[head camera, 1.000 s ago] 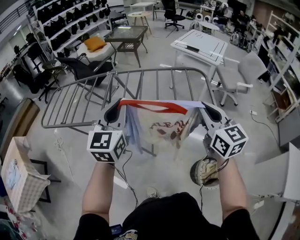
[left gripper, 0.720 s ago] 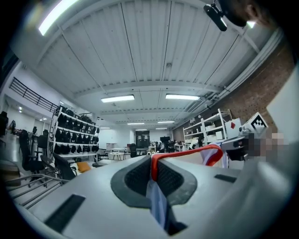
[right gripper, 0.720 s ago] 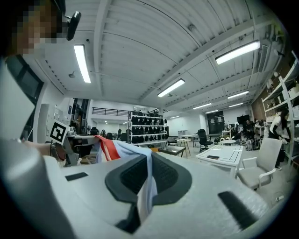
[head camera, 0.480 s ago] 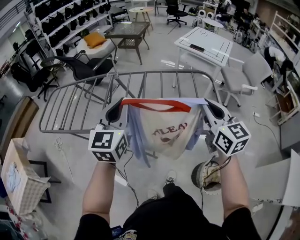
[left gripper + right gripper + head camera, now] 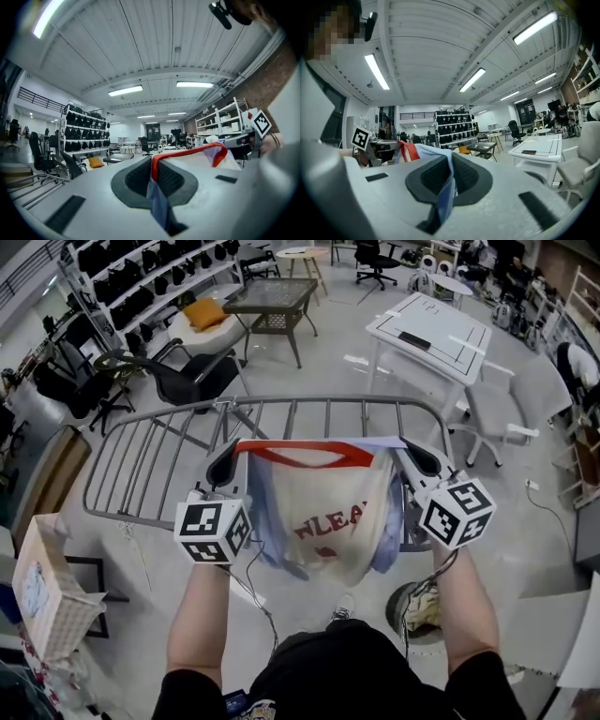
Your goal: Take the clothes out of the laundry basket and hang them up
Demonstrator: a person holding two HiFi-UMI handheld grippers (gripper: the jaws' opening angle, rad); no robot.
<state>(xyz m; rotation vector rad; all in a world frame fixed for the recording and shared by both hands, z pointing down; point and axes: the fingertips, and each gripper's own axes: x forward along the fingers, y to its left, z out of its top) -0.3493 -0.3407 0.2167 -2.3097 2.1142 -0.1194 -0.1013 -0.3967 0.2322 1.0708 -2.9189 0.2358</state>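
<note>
Hanging stretched between both claws, T-shirt (image 5: 328,517) with red neckband sags over the near rail of the grey drying rack (image 5: 141,460). Left gripper (image 5: 234,452) pinches one shoulder and right gripper (image 5: 412,454) the other, jaws clamped on fabric.

1. Floor (image 5: 328,352): smooth grey concrete, slight sheen.
2. Ceiling (image 5: 431,42): white ribbed panels, strip lights (image 5: 125,90) on.
3. Shelving rack (image 5: 141,282) far left, rows of black bags.
4. Dark glass-top table (image 5: 272,296) at the back; orange cushion (image 5: 206,313) on a white seat beside it.
5. White table (image 5: 429,332) on the right, grey chair (image 5: 502,409) just beside it.
6. Black office chair (image 5: 178,381) on the left.
7. Brick wall (image 5: 262,93) in the left gripper view, white shelves (image 5: 220,119) in front.
</note>
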